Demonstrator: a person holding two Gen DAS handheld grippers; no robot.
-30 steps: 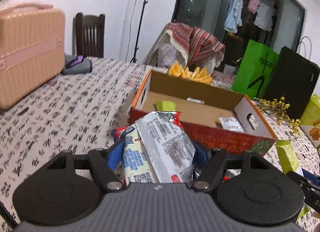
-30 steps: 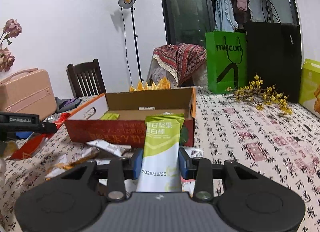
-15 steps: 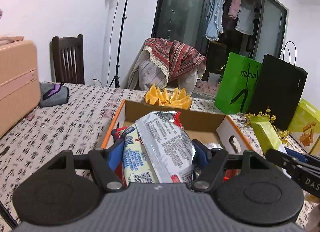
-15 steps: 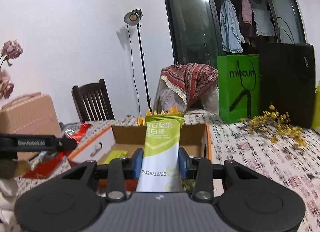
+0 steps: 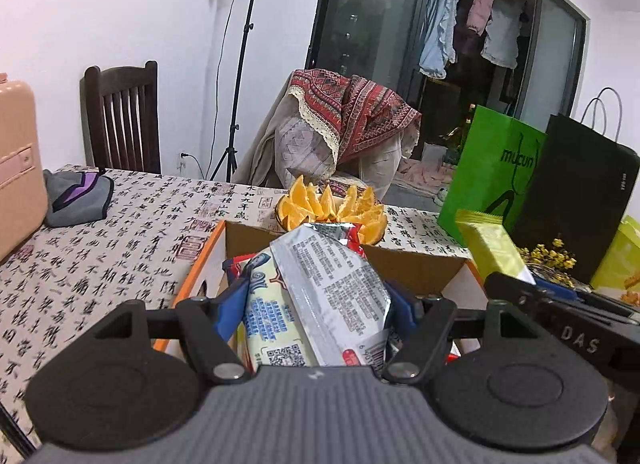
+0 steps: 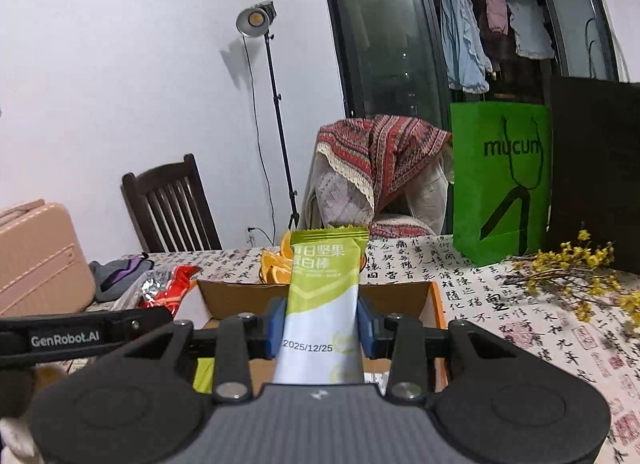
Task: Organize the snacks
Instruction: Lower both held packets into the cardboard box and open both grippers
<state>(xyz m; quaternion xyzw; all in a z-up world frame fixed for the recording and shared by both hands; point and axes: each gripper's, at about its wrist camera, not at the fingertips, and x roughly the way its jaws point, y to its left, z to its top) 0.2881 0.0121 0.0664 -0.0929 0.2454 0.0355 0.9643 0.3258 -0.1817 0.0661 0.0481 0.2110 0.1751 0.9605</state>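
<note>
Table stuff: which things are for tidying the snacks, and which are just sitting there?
For the job:
- cardboard box
- silver snack packets in left gripper
- green nut bar in right gripper

Just lying about:
- orange slices
- pink case
- green bag
- yellow flowers

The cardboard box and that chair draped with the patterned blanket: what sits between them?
A pile of orange wedges sits on the tablecloth, just behind the cardboard box and before the draped chair. The left wrist view shows it best.

Orange wedges behind box; bags right.
</note>
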